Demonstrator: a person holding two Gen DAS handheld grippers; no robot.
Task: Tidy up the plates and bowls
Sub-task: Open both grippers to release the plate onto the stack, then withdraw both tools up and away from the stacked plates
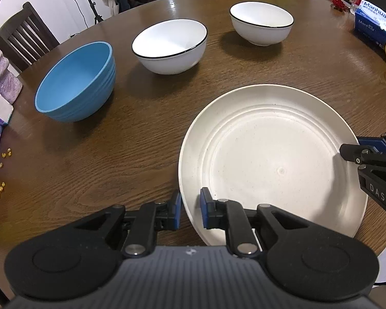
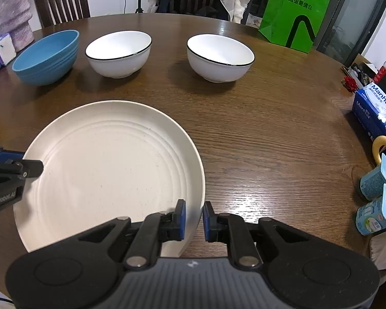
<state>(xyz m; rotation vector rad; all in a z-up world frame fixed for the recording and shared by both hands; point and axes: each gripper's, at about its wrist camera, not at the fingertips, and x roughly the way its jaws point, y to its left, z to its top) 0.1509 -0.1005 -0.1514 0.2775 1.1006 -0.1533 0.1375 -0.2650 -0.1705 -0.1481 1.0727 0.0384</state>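
A wide cream speckled plastic plate lies flat on the round dark wooden surface, its near rim between the slightly parted pads of each tool. The left tool straddles its left edge and the right tool its right edge, both low and level, neither pinching the rim.

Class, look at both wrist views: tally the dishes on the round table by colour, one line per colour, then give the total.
Blue bowls: 1, the blue bowl
White bowls with a dark rim: 2, the nearer white bowl and the farther white bowl
Cream plates: 1, the cream plate
Total: 4 dishes
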